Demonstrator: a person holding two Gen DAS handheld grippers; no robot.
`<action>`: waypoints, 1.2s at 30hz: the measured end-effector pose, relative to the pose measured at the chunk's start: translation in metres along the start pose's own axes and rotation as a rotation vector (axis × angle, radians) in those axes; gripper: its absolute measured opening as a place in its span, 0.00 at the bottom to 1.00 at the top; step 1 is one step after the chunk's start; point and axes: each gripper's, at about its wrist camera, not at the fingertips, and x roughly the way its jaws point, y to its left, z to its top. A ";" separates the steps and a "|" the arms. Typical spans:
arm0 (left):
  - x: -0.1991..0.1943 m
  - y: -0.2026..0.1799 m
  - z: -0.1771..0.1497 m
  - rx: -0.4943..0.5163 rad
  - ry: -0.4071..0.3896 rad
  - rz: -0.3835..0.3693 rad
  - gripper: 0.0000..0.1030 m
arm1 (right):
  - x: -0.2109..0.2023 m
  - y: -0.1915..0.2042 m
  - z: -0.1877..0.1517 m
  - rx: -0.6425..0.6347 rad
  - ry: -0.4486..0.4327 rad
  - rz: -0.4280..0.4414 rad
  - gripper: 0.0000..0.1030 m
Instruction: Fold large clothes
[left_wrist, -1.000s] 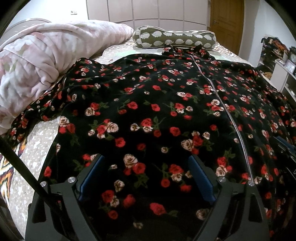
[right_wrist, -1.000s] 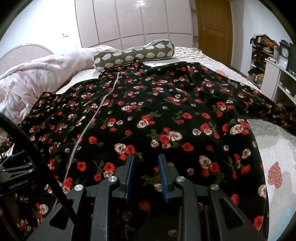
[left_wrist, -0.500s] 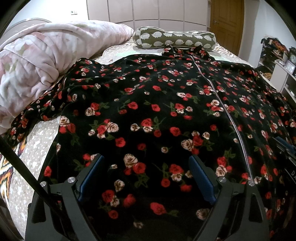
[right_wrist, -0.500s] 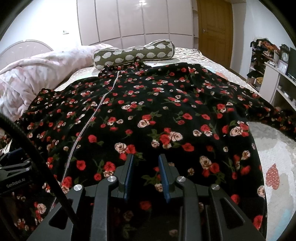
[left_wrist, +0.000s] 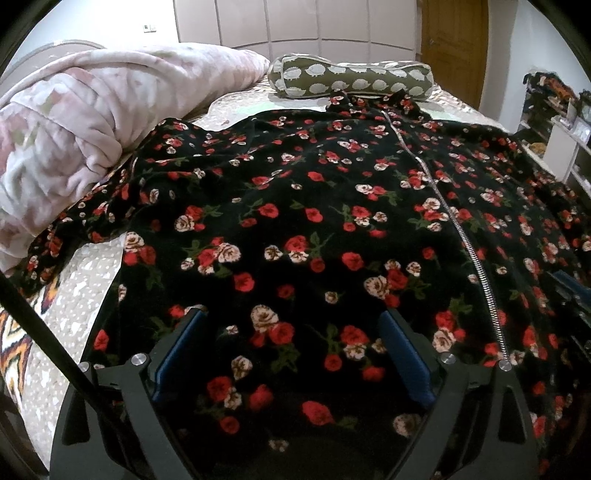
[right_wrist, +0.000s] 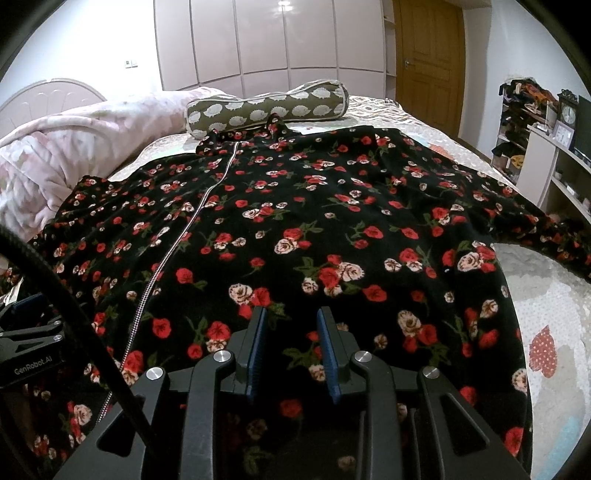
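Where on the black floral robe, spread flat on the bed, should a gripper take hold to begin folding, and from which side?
Grip the floral robe at its near hem, coming from the foot of the bed. It lies flat, zipper up, so only an edge offers a fold to pinch. Both the left gripper and right gripper hover open there.

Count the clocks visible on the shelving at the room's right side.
2: a round-faced dark clock on the upper shelf, and a small white one just below it. Clutter may hide others.

The robe (right_wrist: 332, 221) lies spread across the bed (right_wrist: 546, 295), its collar touching the bolster (right_wrist: 266, 107) near the far edge; the blanket (left_wrist: 74, 140) is heaped along the left edge.
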 end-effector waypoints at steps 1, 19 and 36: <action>-0.002 0.002 0.000 -0.008 0.002 -0.022 0.90 | 0.000 0.000 0.000 0.000 0.000 0.000 0.28; -0.026 0.318 -0.018 -0.733 -0.001 -0.004 0.88 | -0.001 0.000 0.000 0.003 -0.003 0.012 0.32; -0.029 0.409 0.050 -0.739 -0.066 0.303 0.09 | 0.001 0.000 0.001 -0.010 -0.001 0.006 0.33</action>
